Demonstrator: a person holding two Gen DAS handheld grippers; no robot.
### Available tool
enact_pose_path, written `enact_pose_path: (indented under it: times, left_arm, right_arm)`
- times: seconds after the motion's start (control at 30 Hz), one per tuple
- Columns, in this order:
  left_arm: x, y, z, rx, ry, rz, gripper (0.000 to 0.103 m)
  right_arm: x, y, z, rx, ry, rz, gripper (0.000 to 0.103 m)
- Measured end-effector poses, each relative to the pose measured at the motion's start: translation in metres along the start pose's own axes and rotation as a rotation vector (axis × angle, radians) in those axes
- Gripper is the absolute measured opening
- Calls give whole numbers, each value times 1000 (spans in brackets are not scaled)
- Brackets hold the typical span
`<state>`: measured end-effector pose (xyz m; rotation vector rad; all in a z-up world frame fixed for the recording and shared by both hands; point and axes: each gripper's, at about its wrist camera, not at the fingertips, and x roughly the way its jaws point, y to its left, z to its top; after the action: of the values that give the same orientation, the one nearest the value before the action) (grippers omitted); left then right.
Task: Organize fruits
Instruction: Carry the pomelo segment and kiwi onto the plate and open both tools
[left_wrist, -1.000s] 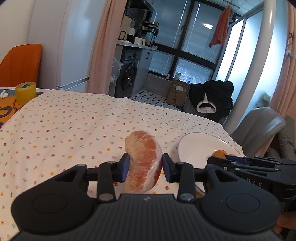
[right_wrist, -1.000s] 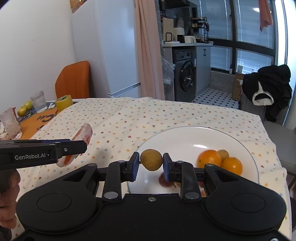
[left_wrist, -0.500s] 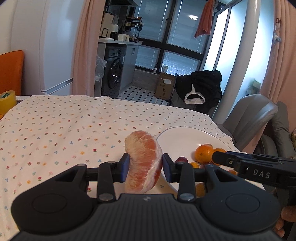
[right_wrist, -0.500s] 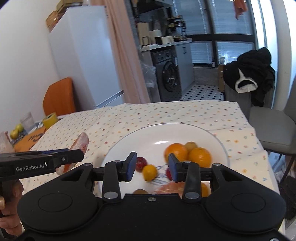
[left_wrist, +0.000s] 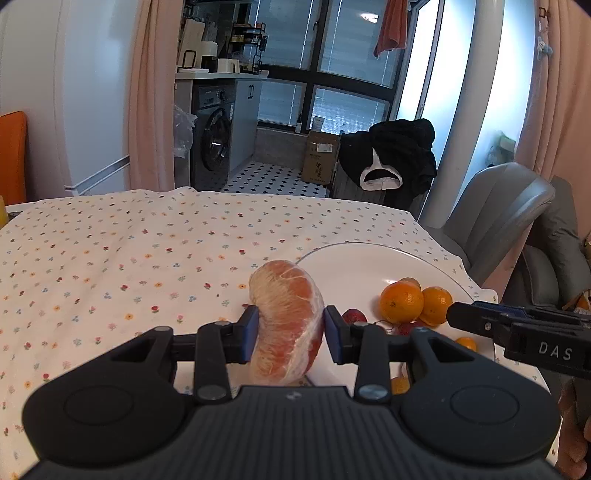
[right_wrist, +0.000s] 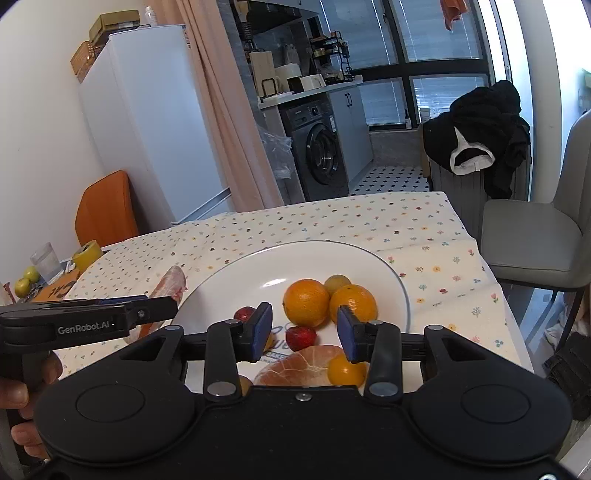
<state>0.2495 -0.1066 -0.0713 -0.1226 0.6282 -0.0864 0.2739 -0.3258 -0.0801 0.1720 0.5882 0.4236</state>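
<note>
Pomelo segment: peeled, pink-orange, pinched upright between the blue pads of my left gripper, held above the tablecloth just beside the plate's near-left rim.
Left jaws: pressed onto the segment from both sides.
Right jaws: spread wide, nothing between the pads of my right gripper, which hangs over the near part of the plate.
Under my right gripper: a strawberry, a second pomelo segment and a small yellow-orange fruit touching it.
Farther on the plate: two oranges touching side by side, a small brownish fruit just behind them, another red fruit to the left.
Plate: white, round, thin dark rim, on the flowered tablecloth.
Far left of table: a glass, a yellow tape roll, two green fruits.
Beyond the table: grey chair, black garment over another seat, washing machine.
</note>
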Motion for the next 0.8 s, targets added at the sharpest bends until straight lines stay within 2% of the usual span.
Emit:
enact_pose_path:
  times: [0.27, 0.37, 0.4, 0.43, 0.8]
  left_arm:
    - [16, -12, 1, 22, 22, 3, 37]
    - [18, -10, 2, 11, 28, 22, 43]
    - [17, -9, 3, 8, 31, 14, 50]
    - [15, -9, 3, 2, 28, 3, 52]
    - [-9, -3, 6, -3, 4, 37, 56]
  right_arm:
    - [-3, -3, 1, 4, -12, 17, 40]
    - [-5, -2, 2, 0, -17, 25, 41]
    - [-5, -2, 2, -2, -18, 28, 42]
    - [-5, -2, 2, -2, -19, 28, 42]
    - [-11, 6, 2, 0, -29, 42, 45]
